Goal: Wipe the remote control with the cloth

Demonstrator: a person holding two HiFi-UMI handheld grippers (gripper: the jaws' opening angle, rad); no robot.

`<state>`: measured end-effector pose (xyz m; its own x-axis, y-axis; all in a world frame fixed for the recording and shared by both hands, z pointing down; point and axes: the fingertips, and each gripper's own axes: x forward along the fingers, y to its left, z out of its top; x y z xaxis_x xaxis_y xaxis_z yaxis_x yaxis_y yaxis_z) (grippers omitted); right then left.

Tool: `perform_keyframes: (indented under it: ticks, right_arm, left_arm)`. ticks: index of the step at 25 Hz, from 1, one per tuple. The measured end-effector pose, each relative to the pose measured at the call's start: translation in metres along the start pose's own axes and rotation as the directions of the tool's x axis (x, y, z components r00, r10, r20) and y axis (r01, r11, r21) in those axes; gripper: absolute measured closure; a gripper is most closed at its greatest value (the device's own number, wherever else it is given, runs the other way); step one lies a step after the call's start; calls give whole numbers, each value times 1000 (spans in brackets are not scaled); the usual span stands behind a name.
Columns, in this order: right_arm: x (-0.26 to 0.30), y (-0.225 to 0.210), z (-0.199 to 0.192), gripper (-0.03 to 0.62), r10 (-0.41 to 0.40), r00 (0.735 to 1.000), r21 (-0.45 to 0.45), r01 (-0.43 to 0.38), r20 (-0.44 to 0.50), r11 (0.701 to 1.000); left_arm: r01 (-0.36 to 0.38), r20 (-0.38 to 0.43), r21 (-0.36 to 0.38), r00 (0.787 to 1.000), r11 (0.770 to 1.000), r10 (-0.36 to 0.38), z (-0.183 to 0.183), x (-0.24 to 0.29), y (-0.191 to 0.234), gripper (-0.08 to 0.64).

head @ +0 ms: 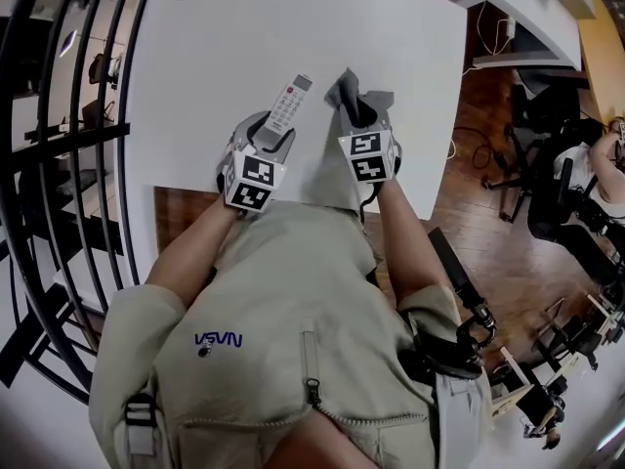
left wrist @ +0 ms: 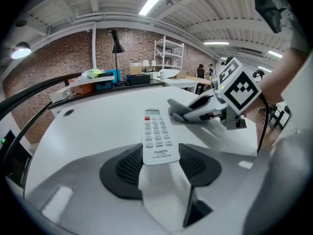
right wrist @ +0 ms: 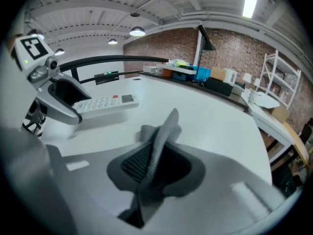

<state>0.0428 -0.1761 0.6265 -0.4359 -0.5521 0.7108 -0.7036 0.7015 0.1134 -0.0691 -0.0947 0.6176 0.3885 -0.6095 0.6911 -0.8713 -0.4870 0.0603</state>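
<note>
My left gripper [left wrist: 159, 164] [head: 268, 137] is shut on the near end of a white remote control [left wrist: 156, 135] [head: 289, 103], which sticks out forward above the white table [head: 293, 27], buttons up. In the right gripper view the remote [right wrist: 103, 102] shows at the left, held by the left gripper [right wrist: 58, 99]. My right gripper [right wrist: 155, 166] [head: 357, 115] is shut on a grey cloth [right wrist: 160, 140] [head: 348, 94] that stands up in a fold between its pads. The cloth [left wrist: 182, 110] lies just right of the remote's far end, apart from it.
The table's rounded left edge meets a black railing [head: 59, 164]. A desk lamp [right wrist: 204, 38] and coloured boxes [right wrist: 188, 71] stand on a far counter. Beyond the table's right edge is wooden floor with office chairs [head: 547, 193], where a person sits.
</note>
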Motion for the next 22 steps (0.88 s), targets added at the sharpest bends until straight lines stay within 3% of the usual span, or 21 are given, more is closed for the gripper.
perform_keyframes:
  ticks: [1, 5, 8, 10, 14, 18, 22]
  right_arm:
    - [0, 0, 1, 554, -12, 1000, -13, 12, -4, 1000]
    - [-4, -5, 3, 571, -22, 1000, 55, 21, 14, 998]
    - [-28, -16, 31, 572, -57, 991, 135, 41, 122, 990]
    - [-53, -19, 65, 574, -73, 971, 146, 40, 228, 988]
    - [-91, -10, 126, 574, -51, 924, 74, 25, 379, 997]
    - [-101, -11, 146, 574, -31, 921, 15, 27, 389, 1000]
    - [-114, 6, 157, 574, 23, 921, -25, -15, 389, 1000]
  left_arm:
    - [11, 8, 7, 1000, 1000, -11, 2, -2, 1, 319]
    - [49, 37, 63, 998, 997, -52, 19, -10, 1, 319]
    - [71, 49, 103, 996, 992, -76, 31, -13, 0, 319]
    - [91, 57, 126, 993, 988, -99, 40, -16, -2, 319]
    - [158, 83, 189, 981, 969, -176, 65, -29, -15, 319]
    - [187, 146, 289, 961, 939, -236, 105, -43, -29, 319]
    - [189, 174, 323, 951, 927, -254, 122, -47, -33, 319]
